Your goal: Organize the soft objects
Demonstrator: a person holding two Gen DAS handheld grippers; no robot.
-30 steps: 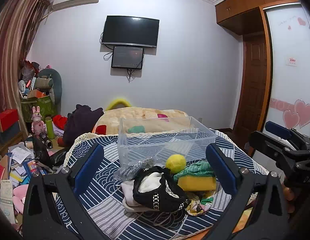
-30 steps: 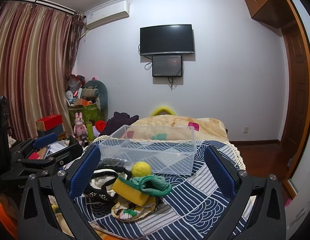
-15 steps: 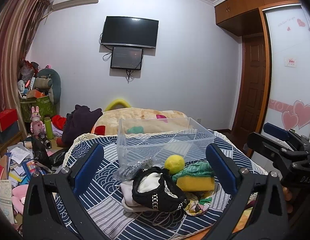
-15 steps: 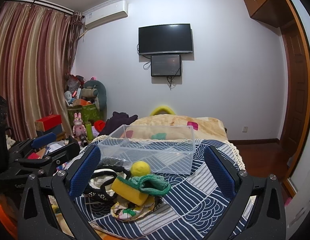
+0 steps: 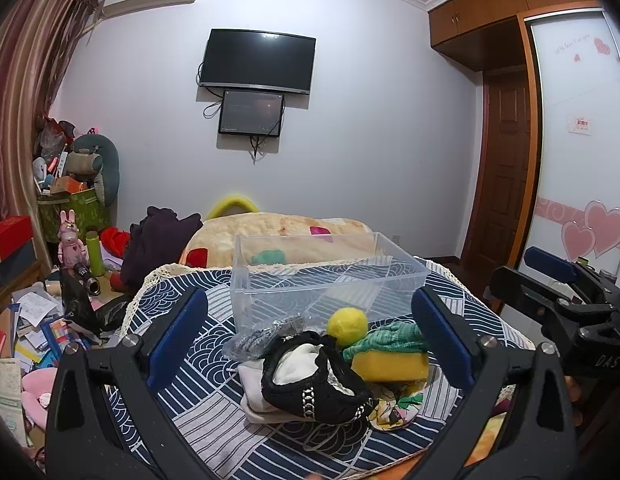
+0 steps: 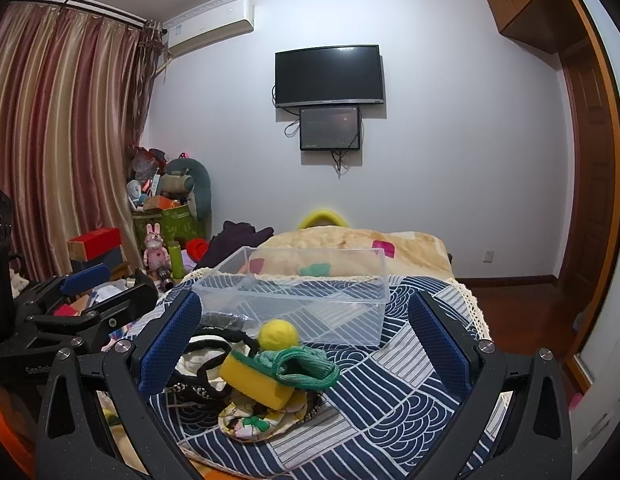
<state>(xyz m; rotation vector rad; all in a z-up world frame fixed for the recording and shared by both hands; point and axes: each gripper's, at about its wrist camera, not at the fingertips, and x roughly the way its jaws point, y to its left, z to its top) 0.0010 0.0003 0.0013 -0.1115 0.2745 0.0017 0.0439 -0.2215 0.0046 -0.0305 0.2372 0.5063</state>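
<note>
Both hand-held grippers are held back from the pile, nothing gripped: the left hand-held gripper with jaws spread wide, the right hand-held gripper likewise wide apart. The soft things are heaped on the patterned cloth of the table, just in front of the clear bin, which appears empty. The yellow ball rests against the bin's near wall; the green knit cloth is draped over the yellow sponge; a black chain-trimmed pouch sits on white fabric. A first pick is judged to be in hand. The topmost, freest piece is best taken first, probably the ball or the green cloth, so the heap is not dragged. The jaws should be centred over the piece before closing, and the sponge squeezed lightly. The bin's low rim must be cleared on the carry.
</note>
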